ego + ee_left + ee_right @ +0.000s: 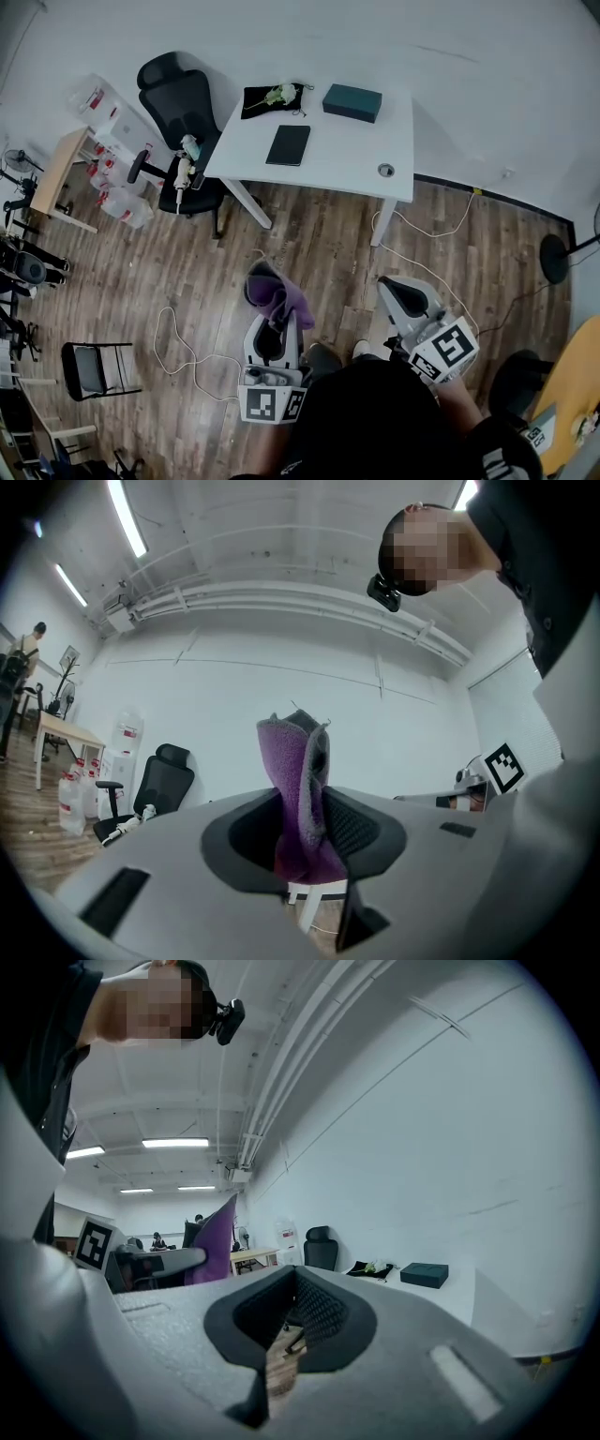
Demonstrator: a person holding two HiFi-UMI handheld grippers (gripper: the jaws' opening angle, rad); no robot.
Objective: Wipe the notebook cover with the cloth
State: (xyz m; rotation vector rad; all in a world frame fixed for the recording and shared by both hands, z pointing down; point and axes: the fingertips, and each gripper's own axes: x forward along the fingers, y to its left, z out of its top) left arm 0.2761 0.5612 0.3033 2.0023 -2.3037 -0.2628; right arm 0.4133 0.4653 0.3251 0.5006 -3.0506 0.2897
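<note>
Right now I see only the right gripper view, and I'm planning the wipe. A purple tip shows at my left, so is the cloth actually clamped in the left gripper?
Observer: Yes. In the left gripper view, the left gripper has its jaws shut on the purple cloth, which sticks up out of them.
Operator: Good. I can't make out the notebook on the desk from here.
Observer: The head view shows the notebook lying closed and flat on the white desk, nearer the person's side than the teal box.
Operator: Is anything lying on top of it?
Observer: No, its dark cover is bare.
</note>
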